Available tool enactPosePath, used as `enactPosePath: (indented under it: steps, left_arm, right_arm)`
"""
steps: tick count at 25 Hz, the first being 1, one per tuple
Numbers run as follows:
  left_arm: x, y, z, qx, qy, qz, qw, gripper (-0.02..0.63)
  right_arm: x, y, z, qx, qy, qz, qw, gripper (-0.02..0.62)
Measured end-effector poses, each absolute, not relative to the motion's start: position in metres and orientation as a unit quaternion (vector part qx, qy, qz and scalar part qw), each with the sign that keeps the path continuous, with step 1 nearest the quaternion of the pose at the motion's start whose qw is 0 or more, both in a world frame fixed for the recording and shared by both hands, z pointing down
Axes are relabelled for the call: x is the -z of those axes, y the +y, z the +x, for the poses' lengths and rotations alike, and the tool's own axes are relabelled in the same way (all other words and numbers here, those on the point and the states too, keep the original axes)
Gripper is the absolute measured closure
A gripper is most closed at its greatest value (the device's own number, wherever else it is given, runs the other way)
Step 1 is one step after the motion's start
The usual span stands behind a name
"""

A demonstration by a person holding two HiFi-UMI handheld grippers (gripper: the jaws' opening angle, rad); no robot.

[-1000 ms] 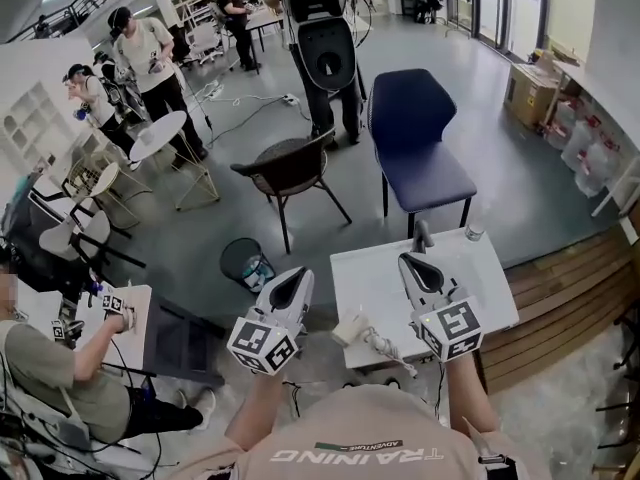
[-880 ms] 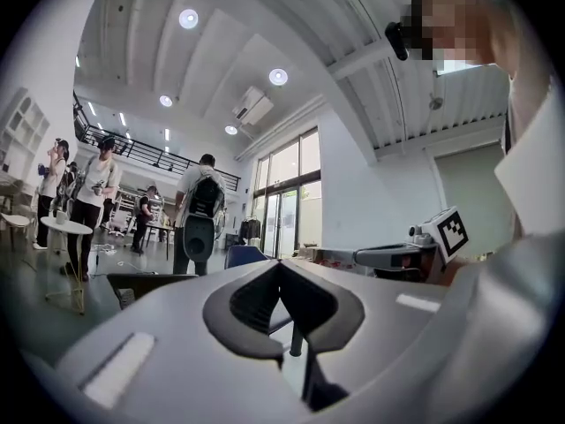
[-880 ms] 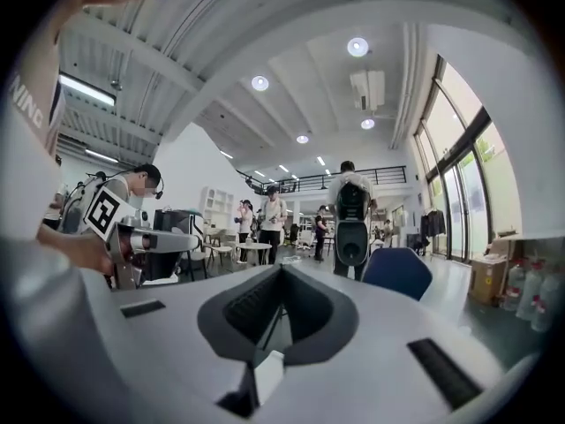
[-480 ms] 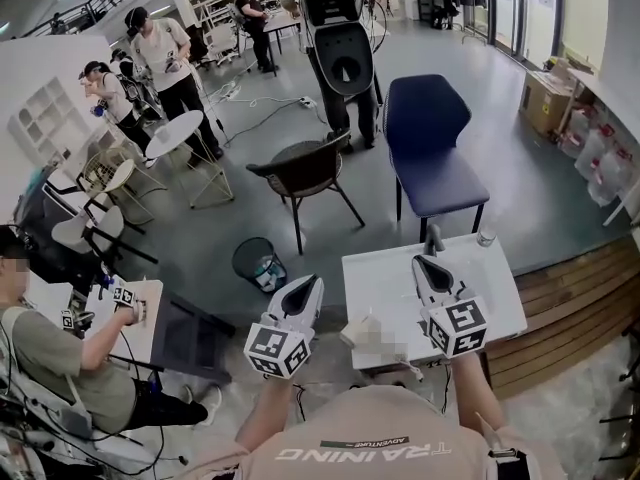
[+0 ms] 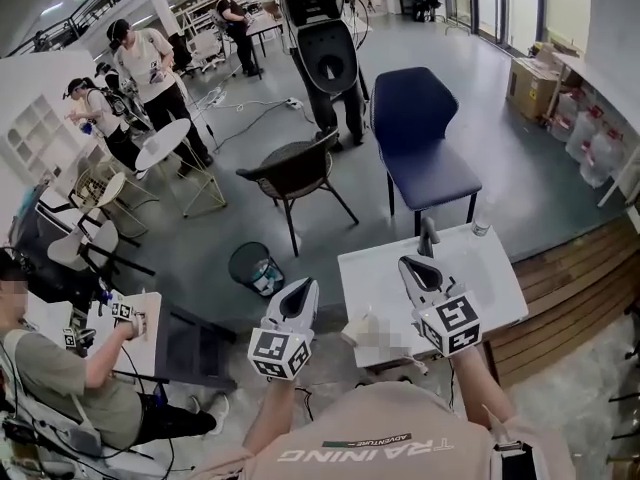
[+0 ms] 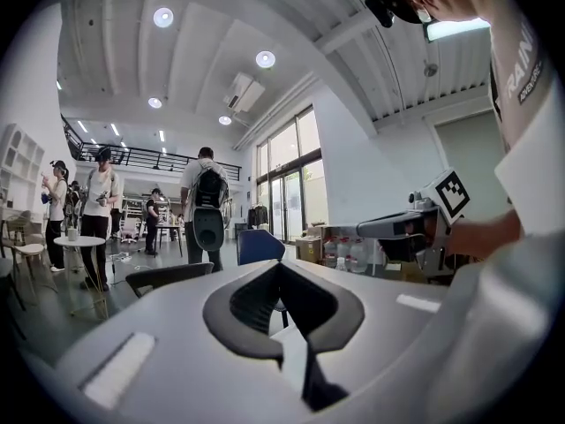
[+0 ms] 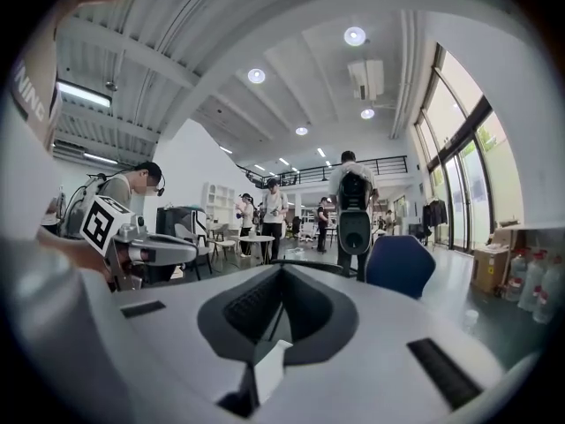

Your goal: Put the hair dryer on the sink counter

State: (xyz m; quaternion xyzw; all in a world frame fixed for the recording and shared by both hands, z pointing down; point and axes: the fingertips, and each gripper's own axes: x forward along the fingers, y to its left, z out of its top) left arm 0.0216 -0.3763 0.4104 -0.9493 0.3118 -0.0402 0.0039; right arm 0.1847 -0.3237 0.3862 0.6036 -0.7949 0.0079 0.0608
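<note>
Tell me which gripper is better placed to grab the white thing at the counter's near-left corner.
Left, narrowly. The left gripper hangs just beside that corner, nearer the white thing than the right gripper, which is farther in over the counter. Both are shut; either must open first.

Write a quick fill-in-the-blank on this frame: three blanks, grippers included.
1. The jaws of the left gripper and the right gripper are both ___.
2. The chair just beyond the sink counter is ___ in colour.
3. In the head view, the bin stands to the ___ of the counter.

Missing words: shut; blue; left
</note>
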Motion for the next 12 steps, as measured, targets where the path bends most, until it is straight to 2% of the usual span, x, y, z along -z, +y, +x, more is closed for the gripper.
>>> enactPosePath:
  steps: [12]
  left_arm:
    - [-0.410,-0.393,0.031,0.022,0.298,-0.954,0.009,0.598]
  right_arm:
    - [-0.386,-0.334,0.195,0.012,-0.786,0.614,0.075,0.589]
